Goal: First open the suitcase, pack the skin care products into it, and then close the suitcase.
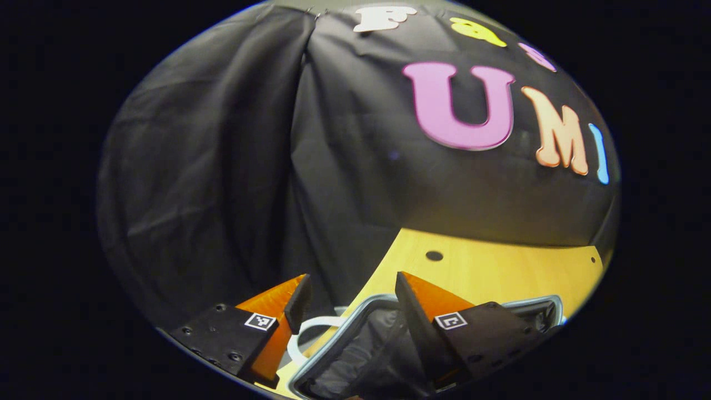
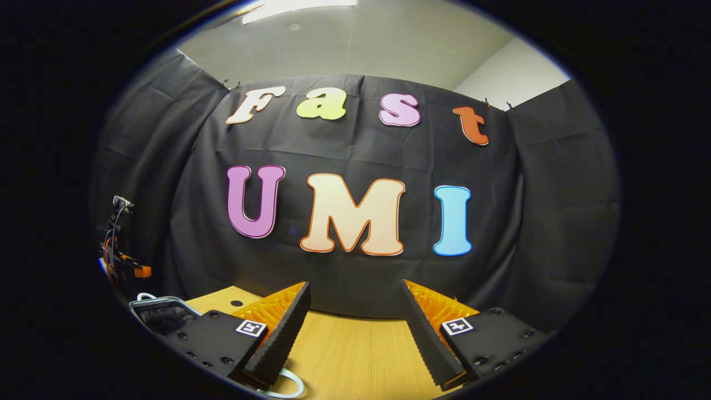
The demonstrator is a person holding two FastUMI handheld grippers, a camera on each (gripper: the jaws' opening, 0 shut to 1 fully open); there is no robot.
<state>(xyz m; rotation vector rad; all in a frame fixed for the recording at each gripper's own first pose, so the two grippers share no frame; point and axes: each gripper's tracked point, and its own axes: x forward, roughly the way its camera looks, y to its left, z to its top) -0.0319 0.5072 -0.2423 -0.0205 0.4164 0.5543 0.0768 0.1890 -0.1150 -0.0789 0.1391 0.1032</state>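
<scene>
In the left gripper view the suitcase (image 1: 536, 301) lies open on the yellow wooden table (image 1: 489, 272), showing a grey rim and dark lining. My left gripper (image 1: 352, 280) hangs open just above its near corner, nothing between its fingers. A white loop (image 1: 304, 332) lies beside the rim under the left finger. In the right gripper view my right gripper (image 2: 355, 286) is open over bare table (image 2: 355, 344), holding nothing. The suitcase rim (image 2: 161, 306) sits at the far left, apart from this gripper.
The black cloth wall rises close behind the table. A round hole (image 1: 434, 255) marks the tabletop near the wall. Orange and black gear with wires (image 2: 119, 258) stands at the far left. A white loop (image 2: 290, 383) lies under my right gripper's left finger.
</scene>
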